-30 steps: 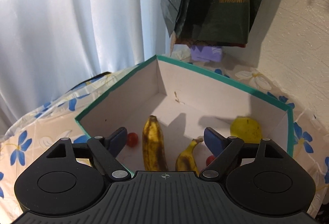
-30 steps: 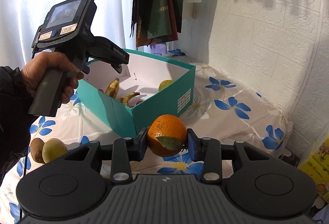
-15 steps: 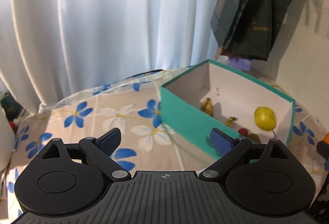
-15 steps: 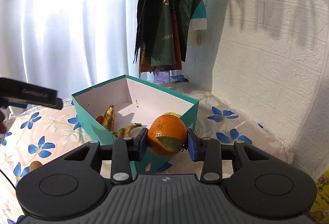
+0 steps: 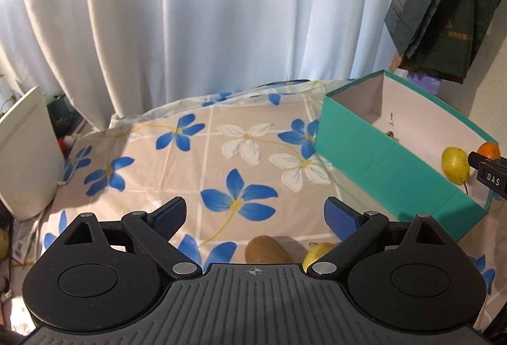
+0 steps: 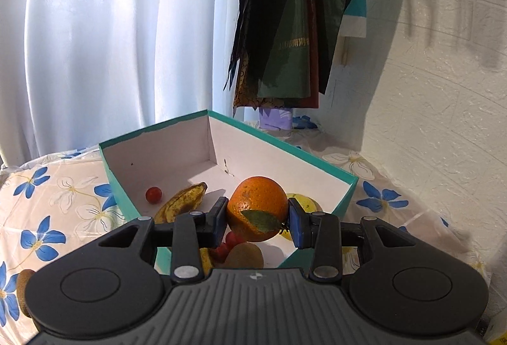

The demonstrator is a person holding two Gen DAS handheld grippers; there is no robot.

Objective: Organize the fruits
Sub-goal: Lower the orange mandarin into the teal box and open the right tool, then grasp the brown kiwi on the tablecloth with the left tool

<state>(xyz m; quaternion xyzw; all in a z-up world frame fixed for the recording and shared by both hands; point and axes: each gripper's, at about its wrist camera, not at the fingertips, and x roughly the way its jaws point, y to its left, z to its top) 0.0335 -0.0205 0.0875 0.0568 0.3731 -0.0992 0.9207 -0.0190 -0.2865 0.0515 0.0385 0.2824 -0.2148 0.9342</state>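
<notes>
My right gripper (image 6: 257,222) is shut on an orange (image 6: 256,208) with a green leaf, held over the open teal box (image 6: 158,135). Inside the box lie a spotted banana (image 6: 187,198), a small red fruit (image 6: 153,195), a yellow pear (image 6: 303,202) and a kiwi (image 6: 245,256). In the left wrist view my left gripper (image 5: 255,216) stands open and empty over the flowered cloth, left of the teal box (image 5: 380,164). A brown kiwi (image 5: 266,250) and a yellow-green fruit (image 5: 317,251) lie on the cloth just below its fingers. The orange (image 5: 489,150) and pear (image 5: 455,164) show at the right edge.
A flowered tablecloth (image 5: 221,154) covers the table. White curtains (image 5: 190,12) hang behind, dark bags (image 6: 285,28) hang on the white wall at the back right. A white panel (image 5: 25,148) leans at the table's left end. Another brown fruit (image 6: 23,281) lies at the left edge.
My left gripper has swung out of the box to the left and now hangs over the cloth near the kiwi. My right gripper has carried the orange over the box.
</notes>
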